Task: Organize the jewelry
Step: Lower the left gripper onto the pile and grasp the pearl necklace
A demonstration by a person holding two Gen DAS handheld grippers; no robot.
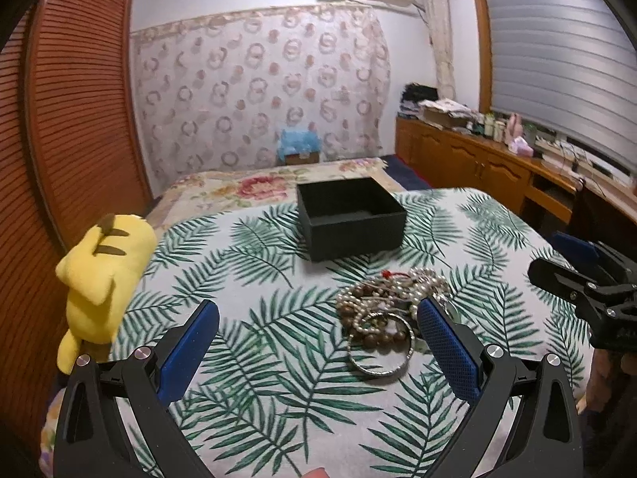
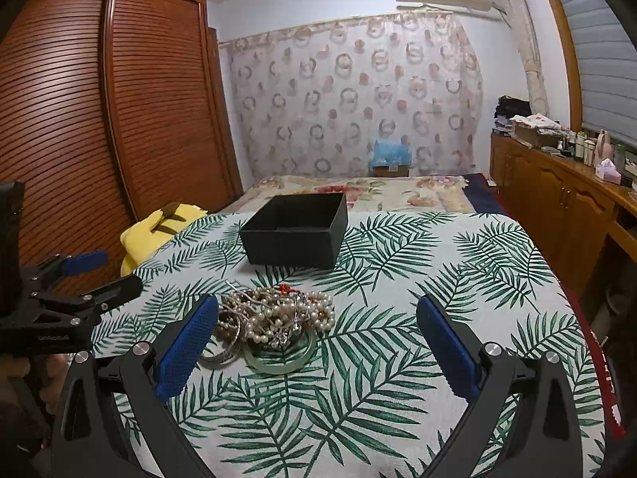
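A: Status. Left tool (image 1: 318, 342) wide open, nothing in it. Right tool (image 2: 318, 338) same, wide open and empty. Both hover over the leaf-print table (image 1: 278, 378), neither touching anything

B: Where's the jewelry?

A: One tangled heap, the jewelry pile (image 1: 388, 310). In the left view it sits at 1 o'clock, just inside the right finger. In the right view, 11 o'clock, against the inner side of the left finger. So it lies between the two tools. Black box (image 1: 350, 219) is open-topped, looks empty, at 12 o'clock beyond the pile, near but not touching it

B: Handling?

A: My read: light but awkward. Pearl strands (image 2: 286, 310) and wooden beads (image 1: 374, 336) are limp and interlocked, so lift one and others will likely come along or drop halfway. Beads are round and slick, pads may roll off. Rigid pieces are the better grip: silver bangle (image 1: 378, 352) at the near edge, and the green bangle (image 2: 280, 358) under the pearls. Green one looks like jade or glass, so treat it as brittle, no dropping

B: Where to bite?

A: Across a bangle's rim, or on a bunched section of a strand, not on a single bead

B: Obstacles?

A: Yellow plush toy (image 1: 101, 279) at the table's 9 o'clock edge, well apart from the pile. Path to the box looks free. Real risk is the two tools crowding one small pile
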